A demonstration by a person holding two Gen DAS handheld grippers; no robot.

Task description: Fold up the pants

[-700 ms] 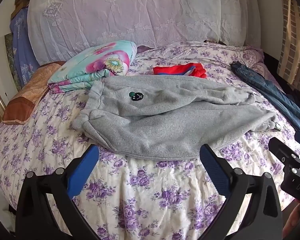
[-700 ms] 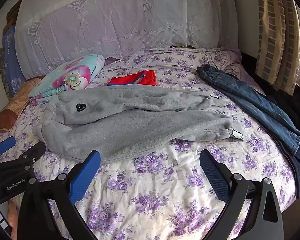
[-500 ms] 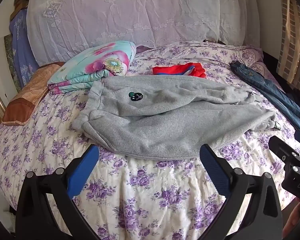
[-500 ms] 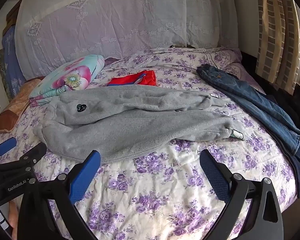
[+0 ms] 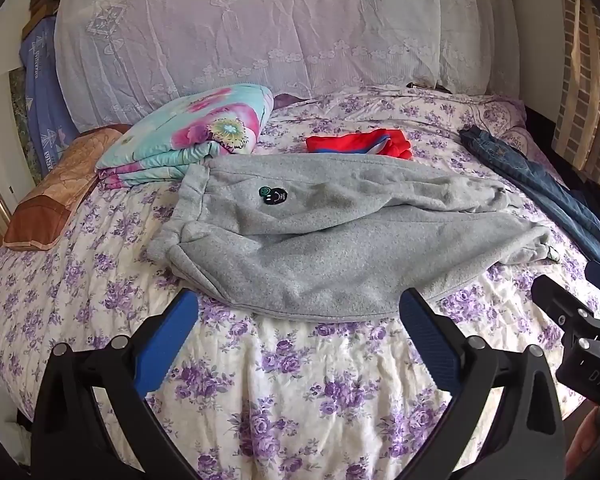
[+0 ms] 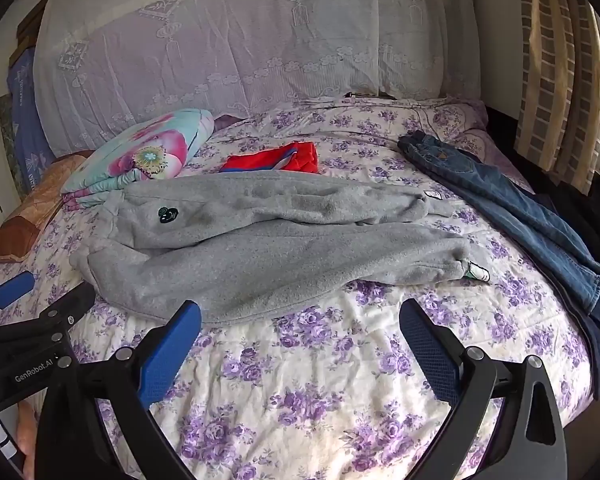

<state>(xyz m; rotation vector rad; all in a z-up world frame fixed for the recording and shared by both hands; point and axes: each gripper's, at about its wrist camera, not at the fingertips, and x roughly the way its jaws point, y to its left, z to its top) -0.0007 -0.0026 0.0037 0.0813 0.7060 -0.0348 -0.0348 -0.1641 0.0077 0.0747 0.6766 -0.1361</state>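
Observation:
Grey sweatpants (image 5: 340, 240) lie spread on the flowered bed, waistband to the left, the two legs side by side pointing right; they also show in the right wrist view (image 6: 268, 248). A small dark badge (image 5: 273, 196) sits near the waistband. My left gripper (image 5: 298, 314) is open and empty, just short of the pants' near edge. My right gripper (image 6: 300, 320) is open and empty, near the lower leg's near edge. Each gripper shows at the edge of the other's view.
A folded floral quilt (image 5: 192, 140) and a brown pillow (image 5: 56, 192) lie at the left. A red garment (image 5: 360, 144) lies behind the pants. Blue jeans (image 6: 508, 208) lie along the right edge. A lace-covered headboard (image 5: 280, 32) stands behind.
Both views have shifted very slightly; the pants sit a touch lower in frame. Nothing was grasped or moved.

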